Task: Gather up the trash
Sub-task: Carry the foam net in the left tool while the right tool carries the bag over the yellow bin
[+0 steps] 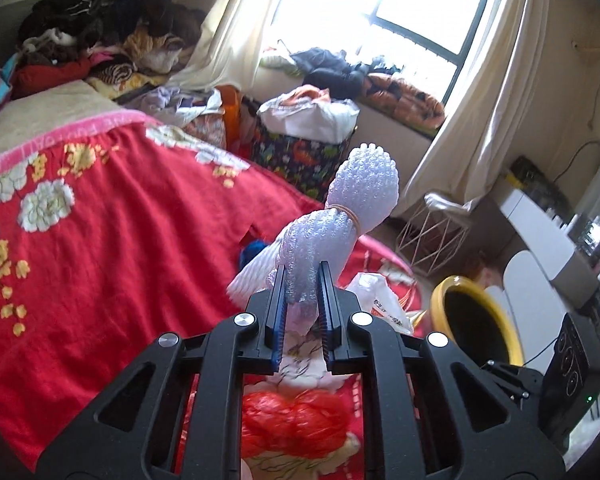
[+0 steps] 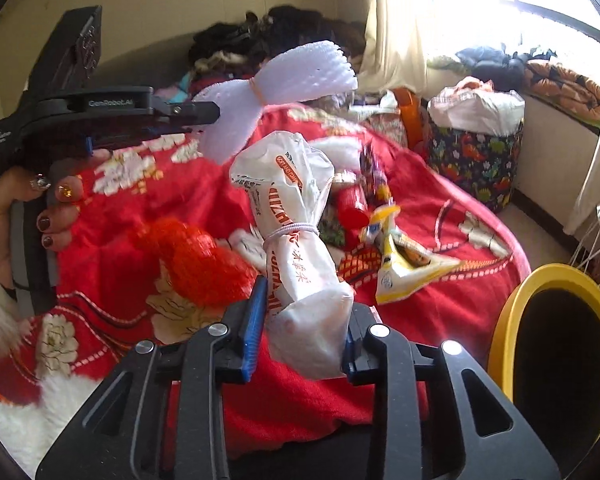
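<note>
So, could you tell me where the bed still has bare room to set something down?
The red blanket lies open toward the pink-edged beige cover. It is crowded near the yellow bin: the red net bag, yellow wrapper and red tube lie close together. Left gripper holds foam netting; right gripper holds a white bag.

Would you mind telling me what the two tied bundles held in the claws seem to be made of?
White mesh bundle: looks like soft foam netting, matte, with a bumpy open weave. Printed bag: probably thin plastic film, slightly glossy and creased, with orange lettering.
</note>
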`<action>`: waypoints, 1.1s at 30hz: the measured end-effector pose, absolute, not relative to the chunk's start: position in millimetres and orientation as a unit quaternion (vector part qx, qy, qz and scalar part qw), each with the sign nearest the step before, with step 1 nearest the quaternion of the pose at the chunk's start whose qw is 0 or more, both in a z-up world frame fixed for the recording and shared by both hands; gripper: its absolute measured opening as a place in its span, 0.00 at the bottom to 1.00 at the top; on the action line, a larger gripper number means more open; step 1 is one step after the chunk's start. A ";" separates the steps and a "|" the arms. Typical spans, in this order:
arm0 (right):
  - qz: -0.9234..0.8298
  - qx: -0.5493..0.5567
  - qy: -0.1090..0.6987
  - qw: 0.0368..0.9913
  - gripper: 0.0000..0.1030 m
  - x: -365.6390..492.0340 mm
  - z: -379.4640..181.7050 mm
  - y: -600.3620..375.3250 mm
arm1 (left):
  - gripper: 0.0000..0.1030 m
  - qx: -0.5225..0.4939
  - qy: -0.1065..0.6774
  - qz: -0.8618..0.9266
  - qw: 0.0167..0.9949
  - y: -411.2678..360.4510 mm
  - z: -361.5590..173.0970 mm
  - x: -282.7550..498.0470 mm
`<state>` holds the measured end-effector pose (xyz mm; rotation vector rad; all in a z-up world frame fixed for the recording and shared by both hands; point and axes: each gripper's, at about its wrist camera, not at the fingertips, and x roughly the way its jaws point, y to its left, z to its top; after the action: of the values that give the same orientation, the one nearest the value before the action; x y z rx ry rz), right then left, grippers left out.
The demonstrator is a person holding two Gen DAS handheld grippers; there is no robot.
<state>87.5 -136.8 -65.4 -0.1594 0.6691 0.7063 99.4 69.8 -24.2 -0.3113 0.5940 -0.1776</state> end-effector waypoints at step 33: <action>0.123 0.060 0.263 0.955 0.29 95.9 -28.4 -273.0 | 0.09 -0.077 0.305 -0.187 0.930 -32.6 -18.6 105.3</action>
<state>95.9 -273.0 -28.4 0.1216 0.5339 0.2506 105.3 -32.6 -18.6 -0.1583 0.6255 -0.3839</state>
